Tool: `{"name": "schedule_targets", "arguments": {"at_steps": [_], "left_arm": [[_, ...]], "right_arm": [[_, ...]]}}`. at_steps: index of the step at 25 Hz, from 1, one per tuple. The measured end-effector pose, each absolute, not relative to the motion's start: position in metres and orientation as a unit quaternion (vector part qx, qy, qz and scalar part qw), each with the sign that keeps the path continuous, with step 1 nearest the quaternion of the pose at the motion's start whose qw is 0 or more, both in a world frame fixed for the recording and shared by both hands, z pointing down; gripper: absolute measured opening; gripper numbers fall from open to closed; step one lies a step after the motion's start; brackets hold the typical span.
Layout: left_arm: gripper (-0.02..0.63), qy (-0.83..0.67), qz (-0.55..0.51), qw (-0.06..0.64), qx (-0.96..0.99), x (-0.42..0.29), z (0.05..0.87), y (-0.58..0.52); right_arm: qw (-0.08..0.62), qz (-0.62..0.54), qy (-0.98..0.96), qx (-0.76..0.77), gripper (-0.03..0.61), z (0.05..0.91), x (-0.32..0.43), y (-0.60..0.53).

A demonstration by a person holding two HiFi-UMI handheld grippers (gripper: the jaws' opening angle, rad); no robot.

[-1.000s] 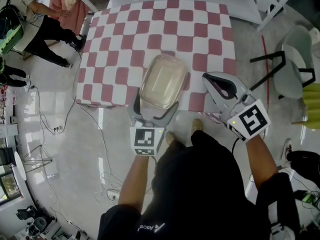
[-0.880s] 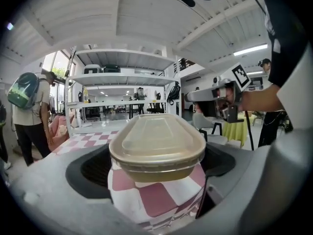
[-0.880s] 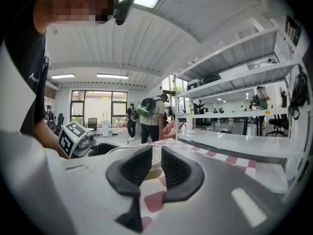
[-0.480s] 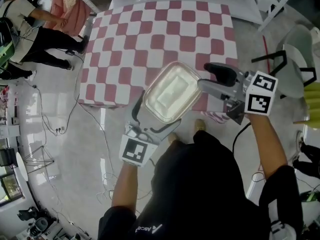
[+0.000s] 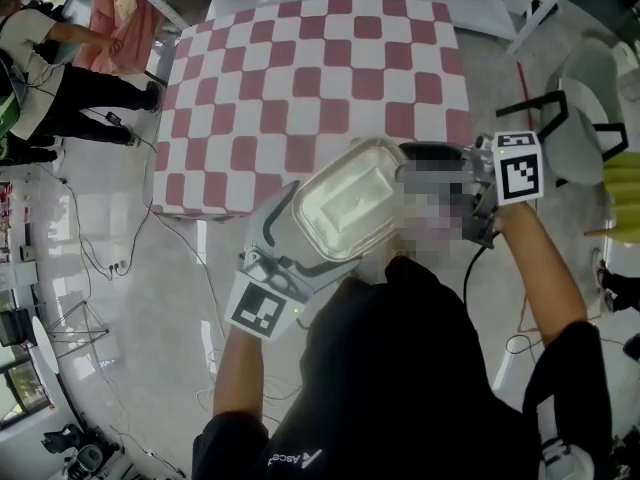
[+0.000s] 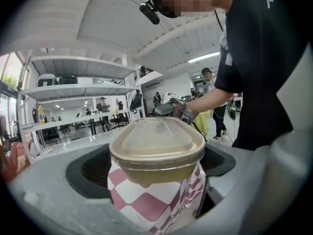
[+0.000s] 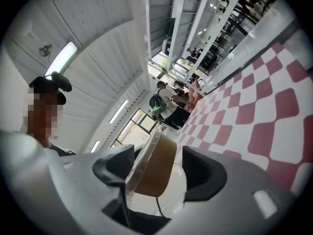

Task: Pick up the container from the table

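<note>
Left tool (image 5: 325, 223) is clamped on the container (image 5: 345, 203), one jaw on each long side. I see the same in the left gripper view: the tub (image 6: 156, 148) sits between the dark pads (image 6: 90, 168), lid on, roughly level. The container is a clear lidded tub, tan inside. It sits centre of the head view, off the bench (image 5: 300, 78), hanging over the bench's near edge, with checkered cloth visible under it in the left gripper view.

Right tool (image 7: 160, 175) comes in from the right of the head view, marker cube (image 5: 520, 166) at the right edge of the tub. Its jaws are opening. In the right gripper view the container's end (image 7: 151, 155) stands edge-on in the gap, and I see no pad pressing on it, so the jaws are apart around it.

The bench cloth is red and white checks and fills the upper centre. People stand at the upper left (image 5: 60, 48) on the floor.
</note>
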State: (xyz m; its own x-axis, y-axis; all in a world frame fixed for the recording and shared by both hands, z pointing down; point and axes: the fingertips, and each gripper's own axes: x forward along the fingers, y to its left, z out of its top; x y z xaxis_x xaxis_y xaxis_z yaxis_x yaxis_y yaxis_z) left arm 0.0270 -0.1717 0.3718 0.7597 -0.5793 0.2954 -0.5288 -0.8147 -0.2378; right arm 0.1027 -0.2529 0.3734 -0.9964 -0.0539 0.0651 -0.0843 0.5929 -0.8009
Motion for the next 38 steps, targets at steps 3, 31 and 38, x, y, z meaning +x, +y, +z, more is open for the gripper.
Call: {"name": "schedule_targets", "arguments": {"at_steps": [3, 31, 38], "left_arm": [[0.58, 0.278, -0.18, 0.079, -0.94, 0.031, 0.369, -0.17], [0.58, 0.299, -0.066, 0.003, -0.952, 0.022, 0.341, -0.174], [0.249, 0.372, -0.023, -0.006, -0.928, 0.009, 0.316, -0.192]], "right_arm": [[0.015, 0.476, -0.879, 0.014, 0.296, 0.376, 0.099, -0.245], [-0.056, 0.534, -0.839, 0.085, 0.225, 0.387, 0.122, -0.26], [-0.11, 0.498, -0.848, 0.146, 0.225, 0.382, 0.14, -0.272]]}}
